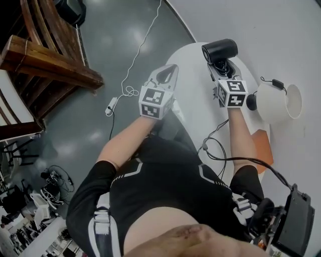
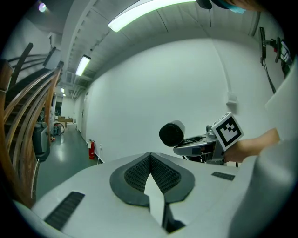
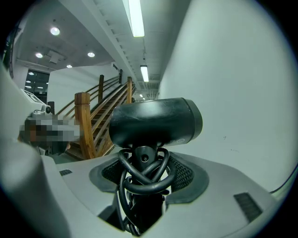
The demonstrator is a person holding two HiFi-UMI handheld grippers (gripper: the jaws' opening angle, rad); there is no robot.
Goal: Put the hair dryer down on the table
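right gripper view: gripper (image 3: pixel 144 174) on dryer (image 3: pixel 156 122)

A wooden stair (image 1: pixel 45 65) climbs at my left. Beside it spreads a glossy grey floor (image 1: pixel 125 30), with a white cable (image 1: pixel 137 52) trailing across it. Past the stair a corridor runs under strip lights (image 2: pixel 144 11). A red fire extinguisher (image 2: pixel 91 149) stands there against the white wall (image 2: pixel 153 88).

Left hand-held gripper (image 1: pixel 169 71) closed (right one (image 1: pixel 222 65) clamped).
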